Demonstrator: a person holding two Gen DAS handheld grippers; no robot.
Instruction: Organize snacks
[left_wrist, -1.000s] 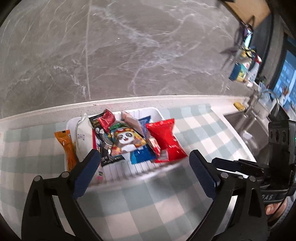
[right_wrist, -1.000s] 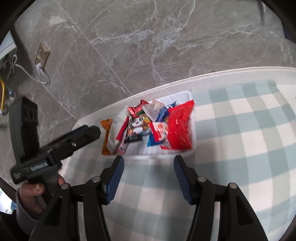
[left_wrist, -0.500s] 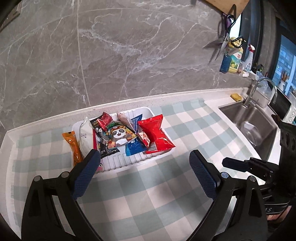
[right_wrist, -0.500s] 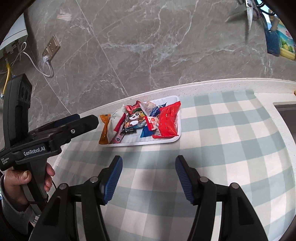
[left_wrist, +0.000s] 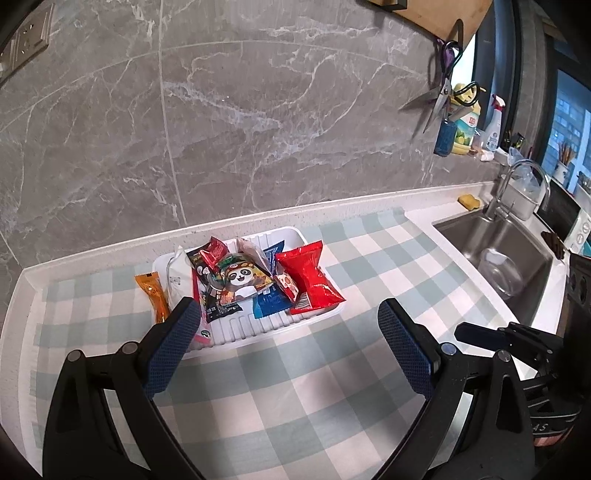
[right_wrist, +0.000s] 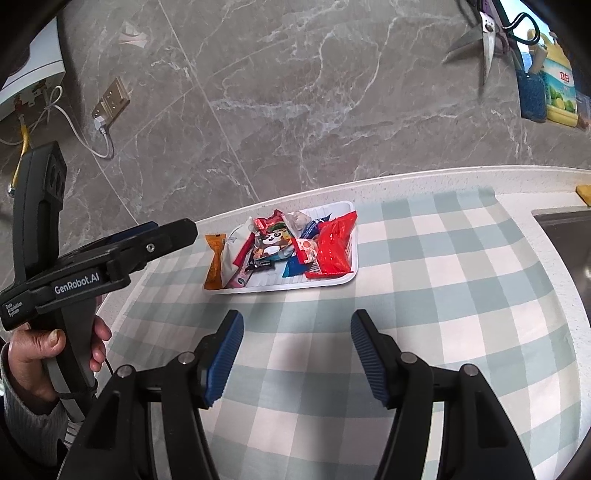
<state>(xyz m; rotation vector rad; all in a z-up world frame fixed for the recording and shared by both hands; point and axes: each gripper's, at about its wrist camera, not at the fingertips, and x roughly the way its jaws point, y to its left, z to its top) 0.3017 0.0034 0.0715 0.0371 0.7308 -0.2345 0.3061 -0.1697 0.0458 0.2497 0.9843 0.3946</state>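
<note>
Grippers are held above the checked cloth (left_wrist: 303, 373), both well short of the tray (left_wrist: 258, 328). The left gripper (left_wrist: 291, 347) is raised over the cloth's near part, its blue ribbed pads (left_wrist: 168, 350) spread wide with nothing between them; in the right wrist view its black body is seen gripped from below by the left hand (right_wrist: 40, 350). The right gripper (right_wrist: 297, 354) is likewise spread and empty, its pads (right_wrist: 223, 358) pointed toward the tray.

The tray is white ribbed plastic, a shallow rectangle whose long axis runs roughly along the counter's back edge, near the grey marble wall (left_wrist: 240, 110). Glossy foil and plastic snack packets are heaped in it: a red bag (left_wrist: 308, 277) at the right end, lying lengthwise across the tray's short side, a panda-printed packet (left_wrist: 240, 278) in the middle, a blue packet (left_wrist: 269, 302) under it, and a white pouch (left_wrist: 177, 277) at the left end. An orange packet (left_wrist: 153, 297) is seen at the tray's left edge; whether it rests on the rim or on the cloth cannot be told. A steel sink (left_wrist: 509, 254) is set into the counter to the right.
</note>
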